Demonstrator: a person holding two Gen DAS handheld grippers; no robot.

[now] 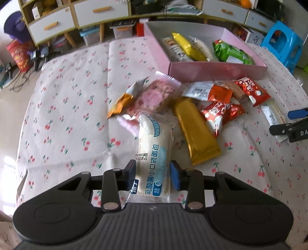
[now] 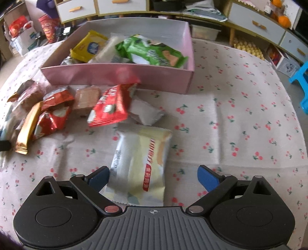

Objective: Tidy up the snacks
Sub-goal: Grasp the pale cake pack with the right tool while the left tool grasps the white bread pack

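My left gripper (image 1: 153, 173) is shut on a white and blue bread packet (image 1: 154, 153) and holds it above the cherry-print cloth. My right gripper (image 2: 153, 177) is open around a pale yellow and silver snack packet (image 2: 140, 165) that lies on the cloth between its fingers. A pink box (image 1: 211, 70) at the back holds yellow, white and green packets; it also shows in the right wrist view (image 2: 115, 75). A pile of loose snacks lies in front of it: a gold packet (image 1: 196, 130), red packets (image 2: 109, 107) and a pink packet (image 1: 154, 96).
The cherry-print cloth (image 1: 67, 115) covers the table. A white cabinet with drawers (image 1: 77, 17) stands behind, with a blue stool (image 1: 281, 42) at the right. The right gripper's fingers (image 1: 288, 127) show at the right edge of the left wrist view.
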